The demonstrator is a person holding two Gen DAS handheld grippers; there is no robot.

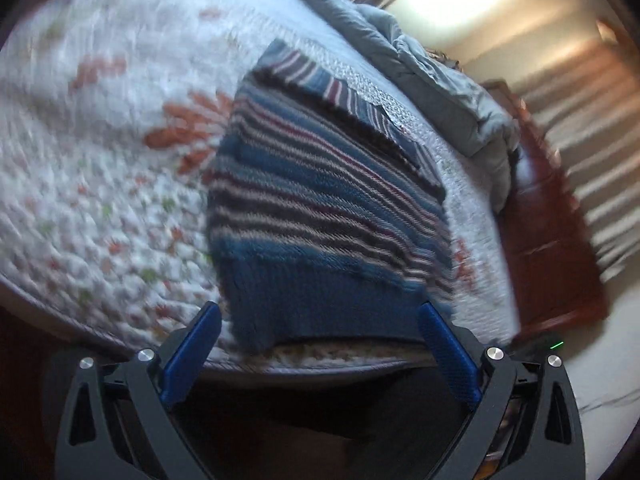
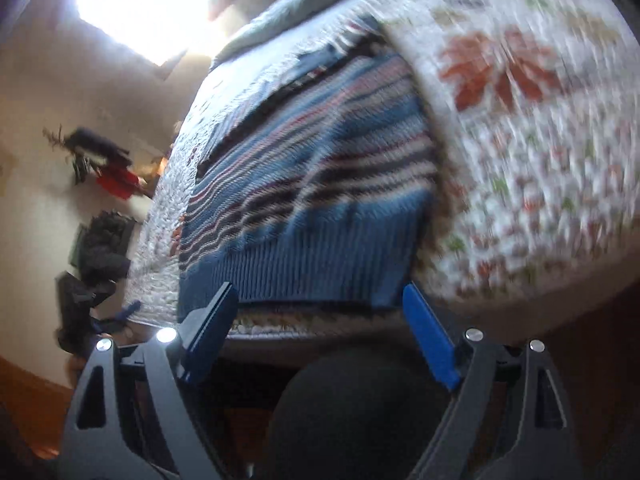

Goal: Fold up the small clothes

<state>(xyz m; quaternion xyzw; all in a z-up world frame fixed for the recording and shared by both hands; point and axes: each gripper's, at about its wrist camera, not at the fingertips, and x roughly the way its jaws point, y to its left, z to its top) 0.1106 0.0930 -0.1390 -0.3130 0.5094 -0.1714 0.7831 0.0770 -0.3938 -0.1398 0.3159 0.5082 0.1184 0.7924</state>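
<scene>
I have both tools off the cloth. My left gripper (image 1: 320,316) hangs with its jaws spread wide and nothing between them, and my right gripper (image 2: 320,300) is the same — released, empty, its blue fingers (image 2: 428,336) apart over the near edge of the bed. Both views are smeared with motion, so fine detail is lost.

The striped sweater (image 1: 320,208) lies on the floral quilt (image 1: 100,140), close to the near edge of the bed (image 1: 560,264) and toward the side where a grey blanket (image 1: 440,92) is bunched. It looks already folded into a compact rectangle: a solid blue ribbed band sits nearest me, the stripes run across above it, and a further striped flap shows at the far end, lying flat under or behind the main panel. Its long axis runs away from me, from the blue hem at the bed's edge toward the middle of the bed; the stripes cross that axis.

I judge I'm between folds, having let go. The next move calls for a fresh grasp — probably both corners of the near blue hem, pinched together and carried over the far end to halve the length. Whether another fold is needed I can't tell for sure.
</scene>
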